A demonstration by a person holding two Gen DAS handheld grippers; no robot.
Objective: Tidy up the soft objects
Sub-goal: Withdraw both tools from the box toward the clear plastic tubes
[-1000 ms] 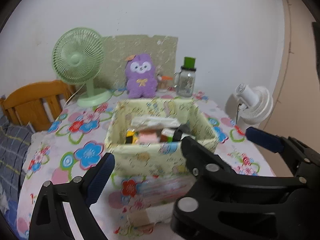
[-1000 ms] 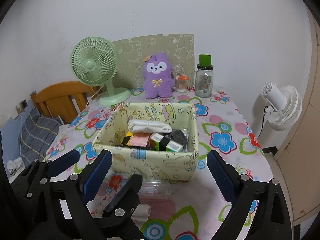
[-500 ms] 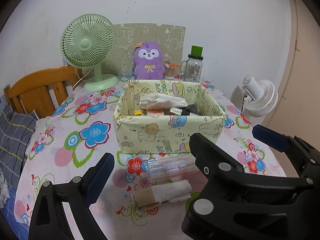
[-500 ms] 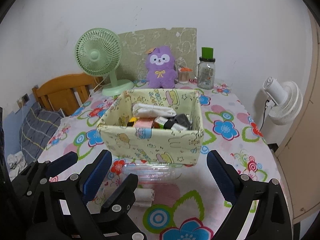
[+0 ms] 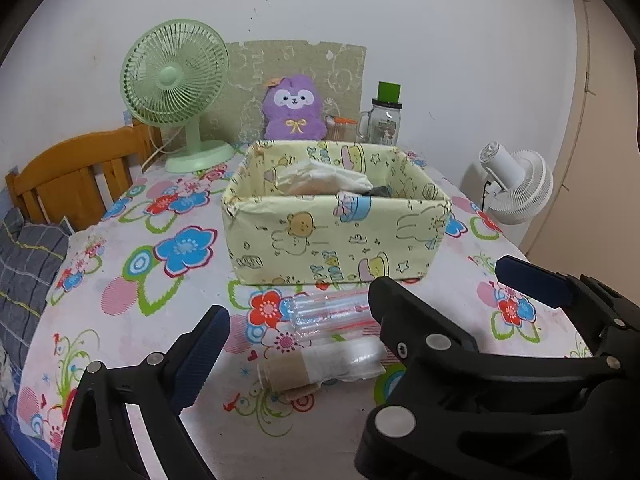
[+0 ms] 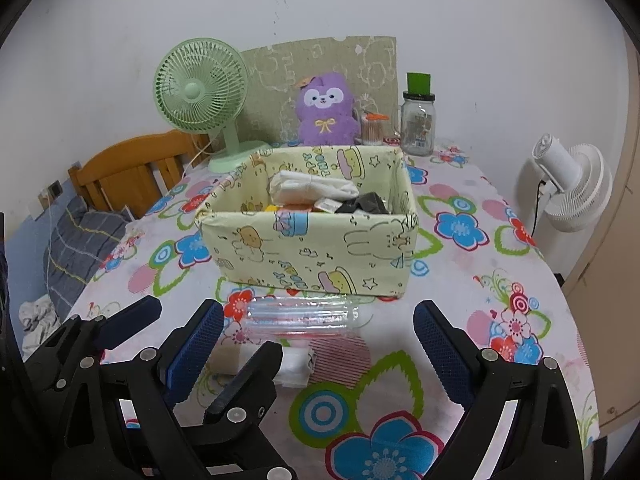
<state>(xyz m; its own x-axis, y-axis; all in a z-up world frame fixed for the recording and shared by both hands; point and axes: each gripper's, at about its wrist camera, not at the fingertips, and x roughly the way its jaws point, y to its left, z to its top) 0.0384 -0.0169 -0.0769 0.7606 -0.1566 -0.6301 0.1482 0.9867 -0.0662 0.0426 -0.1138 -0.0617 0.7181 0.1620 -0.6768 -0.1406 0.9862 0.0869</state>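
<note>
A pale yellow fabric box with cartoon prints stands mid-table and holds a white bundle, a dark item and small packets. In front of it lie a clear plastic bag and a roll of white plastic bags on a cardboard core. My left gripper is open and empty above the roll. My right gripper is open and empty, just right of the left gripper.
A purple plush toy, a green fan, a glass jar with green lid and a small cup stand at the back. A wooden chair is at left, a white fan at right.
Both grippers have pulled back and down from the box; the box looks farther and the clear bag and roll have come into full view. Both stay open.
</note>
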